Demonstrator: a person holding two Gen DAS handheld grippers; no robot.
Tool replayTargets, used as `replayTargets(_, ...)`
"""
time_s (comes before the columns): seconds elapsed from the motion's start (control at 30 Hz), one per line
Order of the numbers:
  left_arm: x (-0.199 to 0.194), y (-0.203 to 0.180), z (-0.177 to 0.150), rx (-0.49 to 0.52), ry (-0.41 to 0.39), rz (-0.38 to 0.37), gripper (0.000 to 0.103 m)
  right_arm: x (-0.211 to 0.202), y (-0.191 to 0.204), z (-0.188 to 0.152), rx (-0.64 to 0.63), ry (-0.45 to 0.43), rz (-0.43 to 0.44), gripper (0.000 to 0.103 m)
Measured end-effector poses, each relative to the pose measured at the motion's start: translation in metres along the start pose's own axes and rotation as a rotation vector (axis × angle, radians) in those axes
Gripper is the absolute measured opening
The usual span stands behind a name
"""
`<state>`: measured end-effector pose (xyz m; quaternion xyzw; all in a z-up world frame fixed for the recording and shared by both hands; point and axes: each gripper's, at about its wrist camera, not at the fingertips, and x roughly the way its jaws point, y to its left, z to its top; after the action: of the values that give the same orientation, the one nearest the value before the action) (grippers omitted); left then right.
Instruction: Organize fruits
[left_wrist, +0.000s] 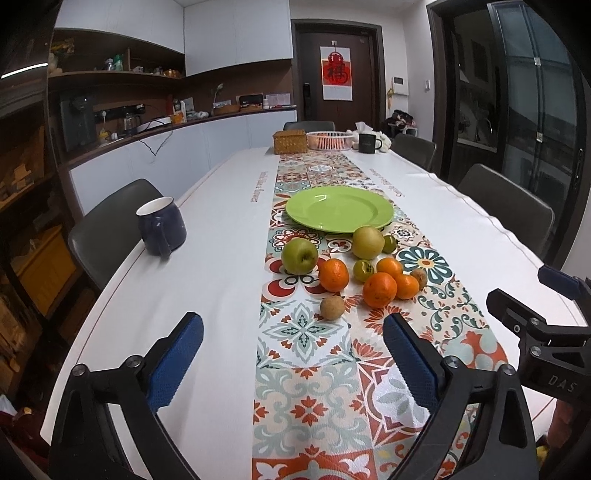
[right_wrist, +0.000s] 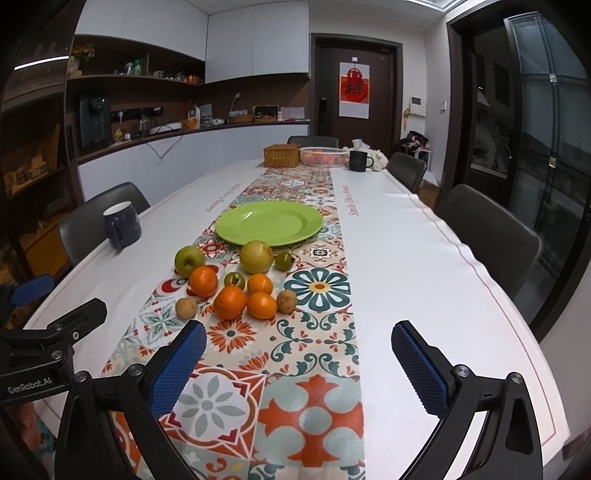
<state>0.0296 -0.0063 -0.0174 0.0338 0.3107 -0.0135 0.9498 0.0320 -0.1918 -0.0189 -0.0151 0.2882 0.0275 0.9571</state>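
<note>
1. Left wrist view is showing the white table (left_wrist: 207, 258) carrying the patterned runner (left_wrist: 306, 343) down its middle.
2. Green plate (left_wrist: 339, 213) is sitting empty on that runner.
3. Fruits (left_wrist: 354, 273) are lying clustered just in front of the plate, none touching it.
4. I am holding my left gripper (left_wrist: 293, 328) spread wide, gripping nothing, well short of the plate.
5. I am holding my right gripper (right_wrist: 299, 334) likewise released and empty.
</note>
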Motion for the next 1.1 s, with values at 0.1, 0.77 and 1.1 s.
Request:
replayTargets(0.1,0.01,-0.001,0.002,0.01,0.022,-0.002,0.092,0.012,0.001,0.002,-0.01,0.024,0.008,0.094)
replayTargets(0.77,0.09,-0.029,0.005,0.163,0.164,-0.053,0.062,0.097,0.037,0.009,-0.347,0.166,0.072,0.061)
replayTargets(1.1,0.116,-0.038,0.006,0.204,0.206,-0.093,0.049,0.12,0.049,0.007,-0.496,0.181,0.076,0.049)
